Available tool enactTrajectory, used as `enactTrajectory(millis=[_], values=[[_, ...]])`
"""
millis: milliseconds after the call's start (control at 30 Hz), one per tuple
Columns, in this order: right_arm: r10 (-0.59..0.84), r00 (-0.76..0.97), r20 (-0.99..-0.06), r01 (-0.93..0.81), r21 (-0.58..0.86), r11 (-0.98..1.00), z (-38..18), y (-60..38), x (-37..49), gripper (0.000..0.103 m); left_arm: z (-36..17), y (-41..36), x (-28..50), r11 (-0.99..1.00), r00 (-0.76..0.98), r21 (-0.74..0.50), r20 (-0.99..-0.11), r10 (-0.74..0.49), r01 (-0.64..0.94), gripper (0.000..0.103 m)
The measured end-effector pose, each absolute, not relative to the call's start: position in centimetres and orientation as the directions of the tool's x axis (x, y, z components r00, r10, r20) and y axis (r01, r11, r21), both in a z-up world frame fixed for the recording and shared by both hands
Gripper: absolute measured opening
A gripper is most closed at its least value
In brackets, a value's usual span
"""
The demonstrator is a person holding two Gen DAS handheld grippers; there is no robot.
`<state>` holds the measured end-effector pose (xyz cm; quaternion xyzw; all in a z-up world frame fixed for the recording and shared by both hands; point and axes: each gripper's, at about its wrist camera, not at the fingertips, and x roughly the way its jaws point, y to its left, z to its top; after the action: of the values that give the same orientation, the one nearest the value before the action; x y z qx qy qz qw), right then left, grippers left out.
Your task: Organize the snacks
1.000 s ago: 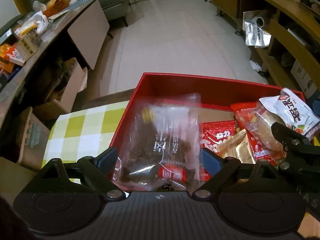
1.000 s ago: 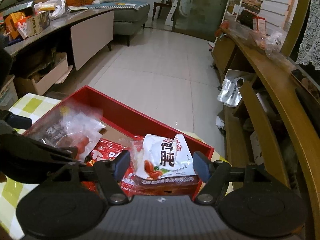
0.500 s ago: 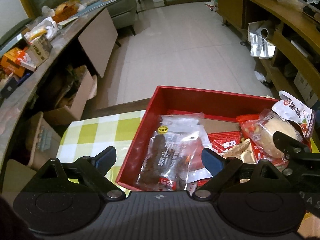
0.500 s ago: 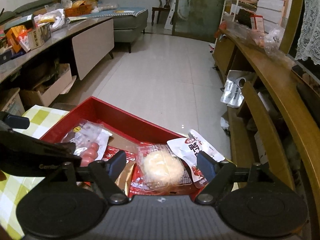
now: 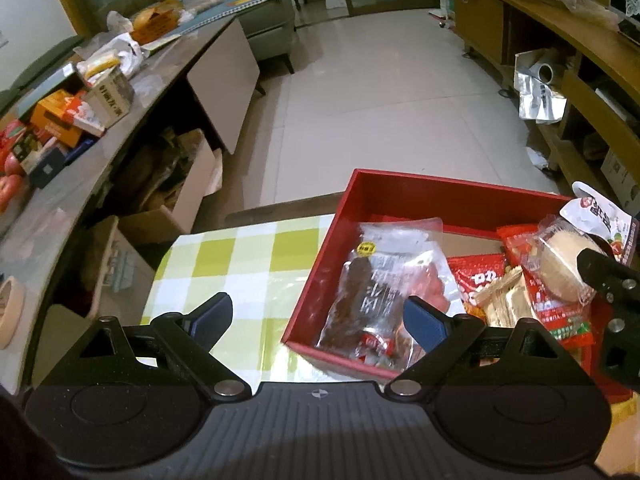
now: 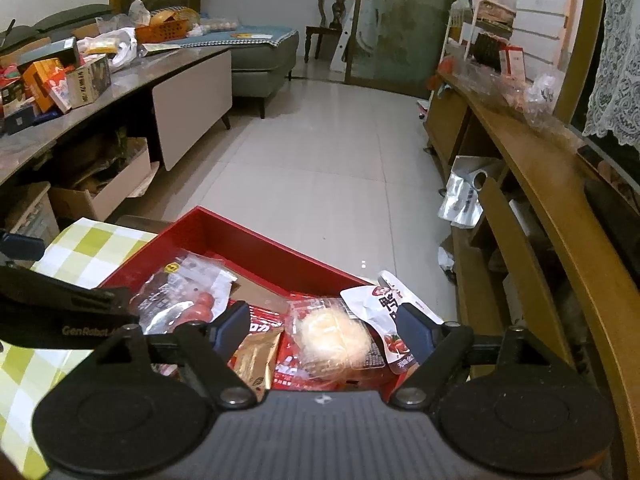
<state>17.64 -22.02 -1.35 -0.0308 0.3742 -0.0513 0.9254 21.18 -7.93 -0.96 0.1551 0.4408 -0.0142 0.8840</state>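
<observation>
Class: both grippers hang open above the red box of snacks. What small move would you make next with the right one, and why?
Probably lower the right gripper, open and empty, onto the round bun packet, which lies on top of the other packets in the red box, between its fingers and unobstructed. Where the bun belongs cannot be told.

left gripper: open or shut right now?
Open. The left gripper has its blue fingertips spread wide with nothing between them; the clear dark snack bag lies in the red box.
</observation>
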Motion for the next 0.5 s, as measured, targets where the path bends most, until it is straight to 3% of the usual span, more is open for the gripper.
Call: enactTrajectory(millis=[500], values=[[-0.131,0.704,-0.698,0.06,-0.126,0.99,-1.0,-20.4,15.0,0.092,0.1,-6.0,17.8,0.964,0.605,0.226,-0.79,0.096,0.143,0.097]])
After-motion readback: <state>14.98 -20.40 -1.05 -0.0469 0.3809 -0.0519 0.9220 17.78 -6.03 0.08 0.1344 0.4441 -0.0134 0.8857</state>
